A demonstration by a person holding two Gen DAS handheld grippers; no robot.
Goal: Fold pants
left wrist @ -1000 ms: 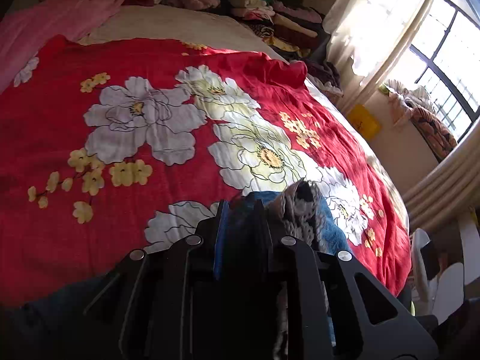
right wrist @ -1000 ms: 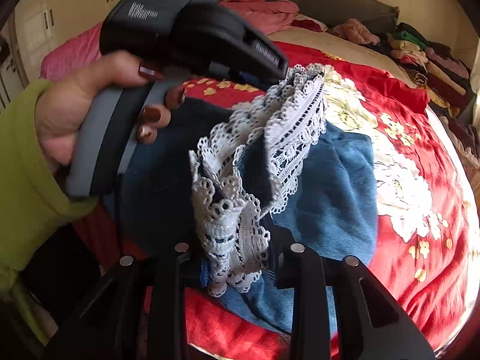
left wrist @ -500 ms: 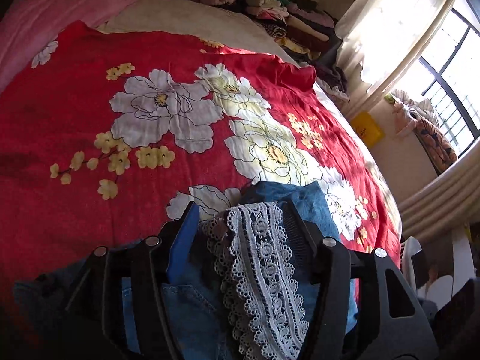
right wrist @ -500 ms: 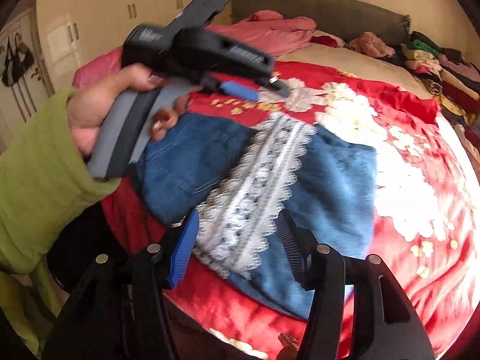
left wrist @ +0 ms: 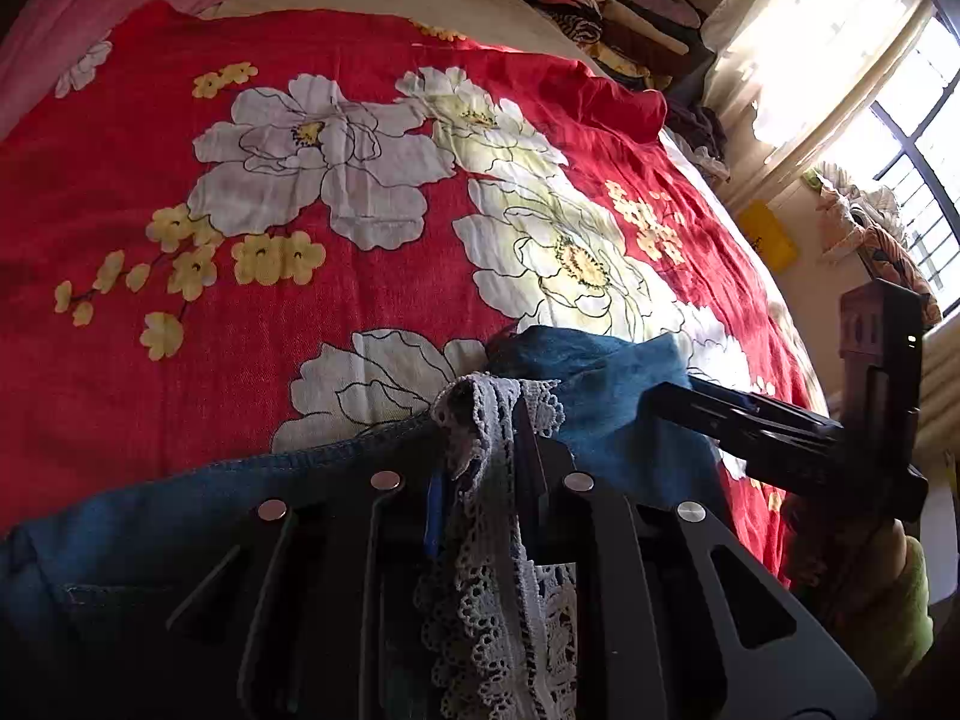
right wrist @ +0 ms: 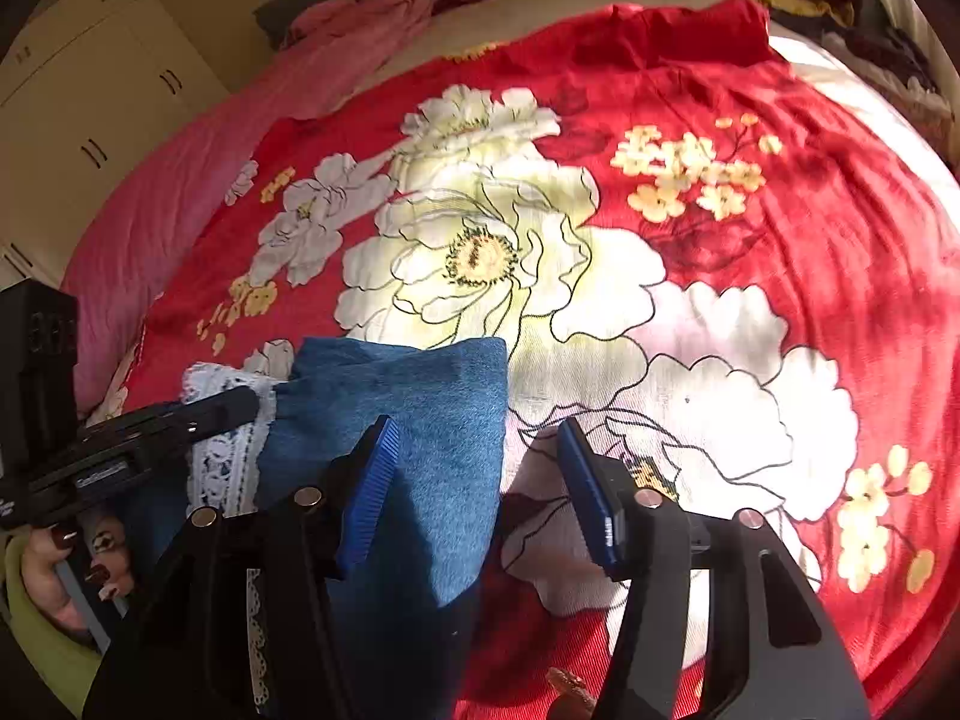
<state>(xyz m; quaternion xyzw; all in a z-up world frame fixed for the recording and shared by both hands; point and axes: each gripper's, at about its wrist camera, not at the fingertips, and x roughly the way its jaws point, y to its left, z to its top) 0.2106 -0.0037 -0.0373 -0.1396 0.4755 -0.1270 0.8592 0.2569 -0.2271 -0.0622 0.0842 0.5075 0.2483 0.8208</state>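
Blue pants (right wrist: 414,450) are lying on the near side of the red bed (left wrist: 300,300). Left claw (left wrist: 480,456) is pinching their white lace (left wrist: 486,414). Right claw (right wrist: 474,480), just closing some, is gaping over the pants' right edge, holding nothing.

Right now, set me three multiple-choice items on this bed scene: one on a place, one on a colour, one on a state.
1. The denim pants lie:
A. on the floor
B. on the floral bedspread
C. over a chair

2. The bedspread's ground colour is:
A. green
B. black
C. red

3. The left gripper is:
A. shut on the lace trim
B. wide open and empty
C. shut on a pillow

Answers:
1 B: the blue denim rests directly on the flowered cover.
2 C: red cloth surrounds the pale flowers.
3 A: its jaws have just been closing, and the lace is pinched between them.
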